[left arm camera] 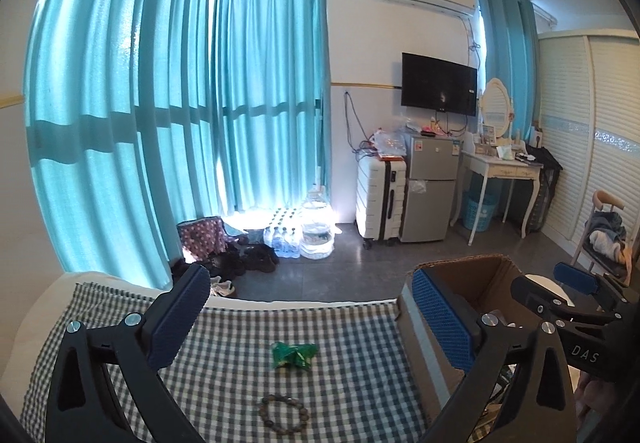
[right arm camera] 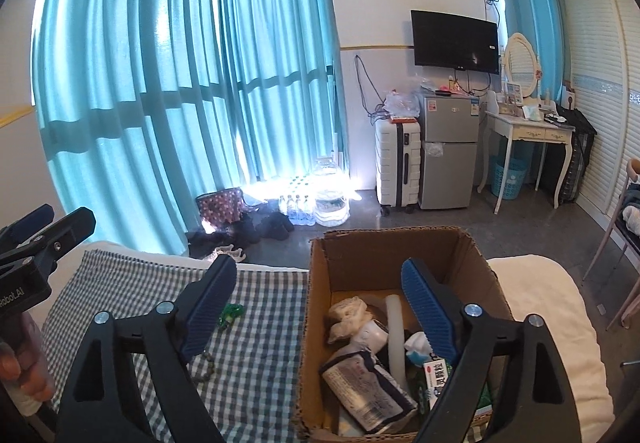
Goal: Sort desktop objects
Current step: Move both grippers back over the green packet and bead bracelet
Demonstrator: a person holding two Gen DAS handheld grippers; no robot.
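A green crumpled wrapper point(left arm camera: 295, 353) and a brown bead bracelet point(left arm camera: 284, 411) lie on the checked cloth point(left arm camera: 240, 383). My left gripper point(left arm camera: 308, 319) is open and empty, held above them. A cardboard box point(right arm camera: 400, 247) stands to the right, holding several items: packets, a white tube, tissues. My right gripper point(right arm camera: 320, 307) is open and empty above the box's left wall. In the right wrist view the wrapper point(right arm camera: 231, 313) and part of the bracelet point(right arm camera: 206, 365) show beside the left finger. The right gripper also shows in the left wrist view point(left arm camera: 560, 291).
The cloth covers a white table point(right arm camera: 540, 275) whose far edge drops to a grey floor. Beyond are teal curtains, water bottles point(left arm camera: 316, 227), a suitcase, a small fridge, and a chair point(left arm camera: 604, 235) at the right.
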